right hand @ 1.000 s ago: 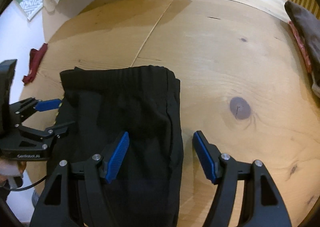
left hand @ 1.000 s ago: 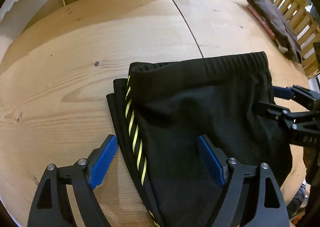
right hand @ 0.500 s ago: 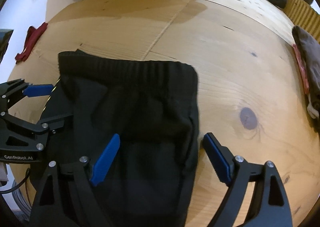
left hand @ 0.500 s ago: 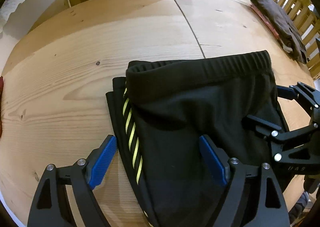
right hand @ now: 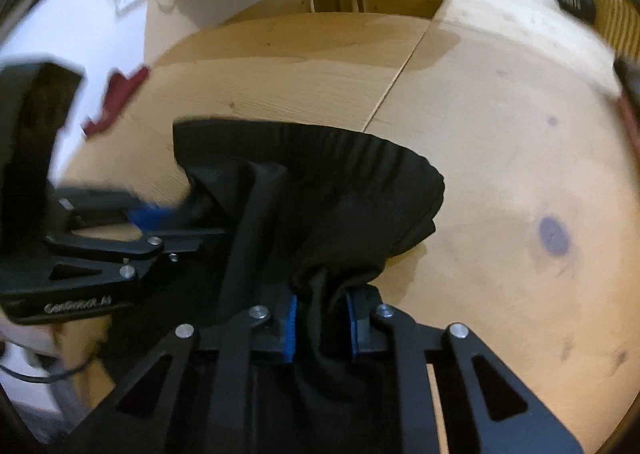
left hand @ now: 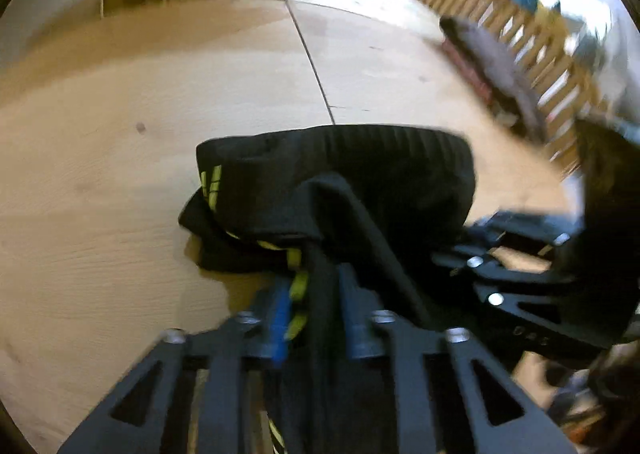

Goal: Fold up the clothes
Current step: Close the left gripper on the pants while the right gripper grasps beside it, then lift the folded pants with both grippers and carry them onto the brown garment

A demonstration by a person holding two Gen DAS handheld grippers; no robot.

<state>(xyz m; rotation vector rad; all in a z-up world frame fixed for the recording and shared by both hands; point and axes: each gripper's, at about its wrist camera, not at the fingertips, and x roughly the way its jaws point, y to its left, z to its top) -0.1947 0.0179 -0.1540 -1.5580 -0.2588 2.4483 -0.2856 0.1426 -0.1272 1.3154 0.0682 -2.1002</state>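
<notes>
Left wrist view: the left gripper (left hand: 316,318), spread wide half a second ago, is now clenched on the near edge of the black shorts (left hand: 360,181). That edge has lifted off the wooden table (left hand: 120,173); the ribbed waistband still lies on it beyond. Motion blur smears the right gripper (left hand: 516,254) beside the shorts; its lettering is unreadable here.

Right wrist view: the right gripper (right hand: 322,328), open before, likewise pinches the shorts (right hand: 340,193), bunching them. Beside the shorts, the left gripper (right hand: 160,221) reads roughly "GenRobot.AI".
</notes>
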